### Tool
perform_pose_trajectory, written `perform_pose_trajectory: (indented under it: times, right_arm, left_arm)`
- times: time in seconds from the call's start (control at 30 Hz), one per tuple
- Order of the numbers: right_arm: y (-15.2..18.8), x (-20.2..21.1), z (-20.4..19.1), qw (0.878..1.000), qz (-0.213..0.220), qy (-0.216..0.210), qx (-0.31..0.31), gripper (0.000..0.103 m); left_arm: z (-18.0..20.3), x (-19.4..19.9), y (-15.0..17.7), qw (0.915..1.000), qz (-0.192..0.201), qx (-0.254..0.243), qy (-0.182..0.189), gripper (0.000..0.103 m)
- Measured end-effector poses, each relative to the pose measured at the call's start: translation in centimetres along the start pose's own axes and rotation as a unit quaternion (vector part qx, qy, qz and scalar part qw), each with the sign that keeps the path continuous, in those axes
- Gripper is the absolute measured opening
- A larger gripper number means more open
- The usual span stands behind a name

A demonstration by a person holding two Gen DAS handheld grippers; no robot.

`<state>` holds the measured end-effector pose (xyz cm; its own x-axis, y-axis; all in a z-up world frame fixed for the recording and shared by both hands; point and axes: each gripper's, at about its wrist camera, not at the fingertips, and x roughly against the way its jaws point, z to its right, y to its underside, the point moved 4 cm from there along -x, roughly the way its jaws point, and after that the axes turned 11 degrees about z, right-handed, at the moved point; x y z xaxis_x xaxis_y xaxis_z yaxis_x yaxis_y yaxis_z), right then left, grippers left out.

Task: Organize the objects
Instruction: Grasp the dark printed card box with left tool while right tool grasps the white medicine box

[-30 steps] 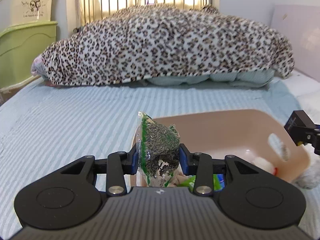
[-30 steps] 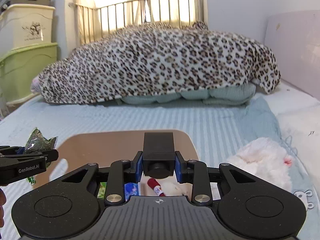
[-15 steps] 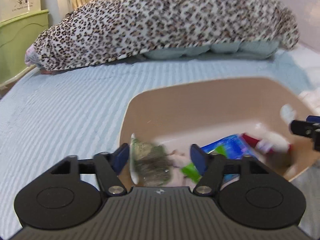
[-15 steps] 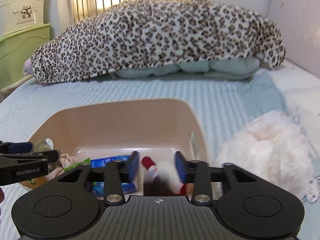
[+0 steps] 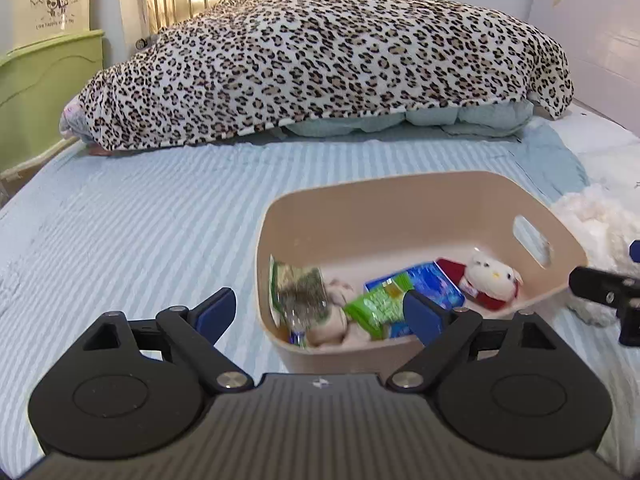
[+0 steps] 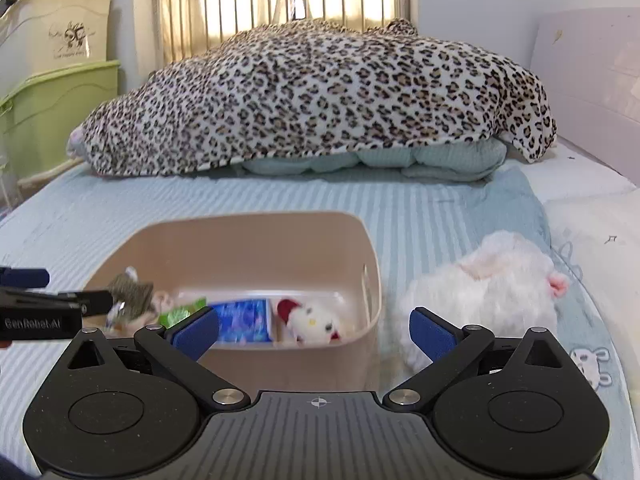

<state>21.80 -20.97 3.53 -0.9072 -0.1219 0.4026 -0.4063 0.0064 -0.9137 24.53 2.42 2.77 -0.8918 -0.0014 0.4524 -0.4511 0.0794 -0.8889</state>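
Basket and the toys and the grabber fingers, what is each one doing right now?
Basket: upright on the bed, open top, partly filled.
Tea packet: in the basket, leaning on its left wall.
Kitty plush: lying in the basket.
Fluffy white toy: outside, beside the basket.
Left gripper: fingers open, empty.
Right gripper: fingers open, empty.

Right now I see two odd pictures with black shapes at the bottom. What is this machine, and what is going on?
No robot: a person holds one set of tongs in each hand, each carrying a camera looking forward along its fingers. The black shapes are the left tongs and the right tongs. Both are open and hold nothing. On the striped bed sits a beige bin containing a tea packet, a green packet, a blue packet and a small cat doll. A white plush toy lies beside the bin.
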Motion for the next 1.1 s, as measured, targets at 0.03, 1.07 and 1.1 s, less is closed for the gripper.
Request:
perform_pose_trajectory:
  times: [0.03,1.07,1.1]
  right_arm:
    - [0.3,0.2,0.0,1.0,-0.004,-0.001,0.002,0.103]
    - [12.0,-6.2,0.3,0.991,-0.134,-0.004,0.019,0.101]
    - [12.0,-6.2,0.2,0.991,-0.13,-0.003,0.022,0.1]
  left_arm:
    - [0.0,0.3,0.3,1.0,-0.004,0.002,0.002,0.091]
    - [1.7,-7.3,10.6,0.9892,-0.144,0.02,0.018,0.089]
    - [1.7,-7.4,10.6,0.9893,-0.143,0.024,0.019,0.089]
